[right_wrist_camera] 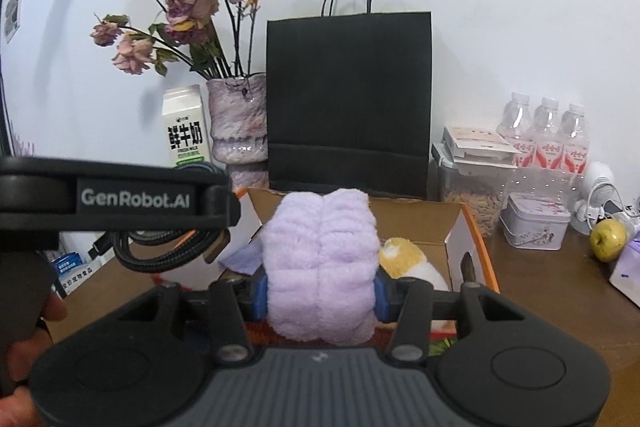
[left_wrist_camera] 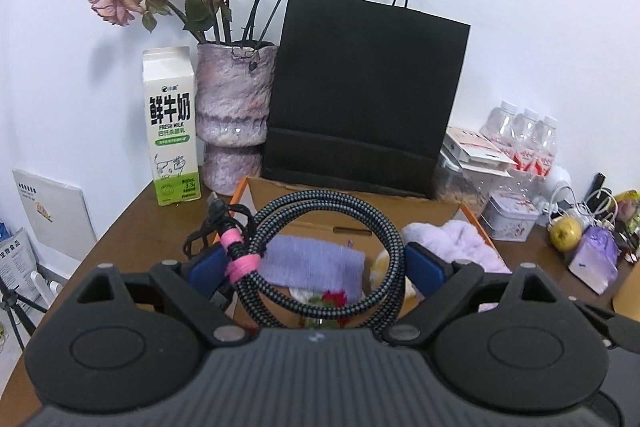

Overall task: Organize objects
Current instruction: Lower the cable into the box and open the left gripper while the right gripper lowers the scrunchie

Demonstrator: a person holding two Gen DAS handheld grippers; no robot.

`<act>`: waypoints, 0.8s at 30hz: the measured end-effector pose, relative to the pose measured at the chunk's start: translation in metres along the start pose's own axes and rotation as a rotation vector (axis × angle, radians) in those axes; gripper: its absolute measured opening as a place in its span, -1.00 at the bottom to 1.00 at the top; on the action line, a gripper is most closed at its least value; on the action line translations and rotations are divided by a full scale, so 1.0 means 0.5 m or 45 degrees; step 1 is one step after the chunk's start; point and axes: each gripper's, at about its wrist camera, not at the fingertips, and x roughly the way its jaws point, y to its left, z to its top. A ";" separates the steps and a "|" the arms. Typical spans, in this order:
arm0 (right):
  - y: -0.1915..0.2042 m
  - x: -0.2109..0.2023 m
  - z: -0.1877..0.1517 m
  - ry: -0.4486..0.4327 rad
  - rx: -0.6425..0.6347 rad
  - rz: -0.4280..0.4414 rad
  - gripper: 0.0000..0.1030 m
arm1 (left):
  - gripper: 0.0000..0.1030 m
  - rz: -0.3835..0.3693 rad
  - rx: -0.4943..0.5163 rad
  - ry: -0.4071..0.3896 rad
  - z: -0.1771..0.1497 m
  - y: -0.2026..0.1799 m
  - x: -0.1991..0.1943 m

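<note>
My left gripper [left_wrist_camera: 314,271] is shut on a coiled black-and-grey braided cable [left_wrist_camera: 256,227] bound with a pink tie, its blue pads pressing the coil's two sides. The coil hangs over an open cardboard box [left_wrist_camera: 400,203] with an orange rim. Inside lie a flat purple cloth [left_wrist_camera: 316,263] and something red. My right gripper [right_wrist_camera: 320,297] is shut on a fluffy lilac cloth roll [right_wrist_camera: 320,247], held above the same box [right_wrist_camera: 416,223]. An orange-and-white plush toy [right_wrist_camera: 404,259] lies in the box behind it. The cable [right_wrist_camera: 168,251] shows at the left of the right wrist view, under the left tool.
Behind the box stand a black paper bag [left_wrist_camera: 368,99], a mottled vase of dried roses [left_wrist_camera: 234,115] and a milk carton [left_wrist_camera: 172,131]. At the right are water bottles [right_wrist_camera: 546,139], a clear seed container [right_wrist_camera: 472,195], a tin [right_wrist_camera: 536,223] and an apple [right_wrist_camera: 608,239].
</note>
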 end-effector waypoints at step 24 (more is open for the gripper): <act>-0.056 0.220 0.026 0.082 0.034 -0.025 -0.10 | 0.83 0.037 -0.044 0.035 0.039 0.000 0.222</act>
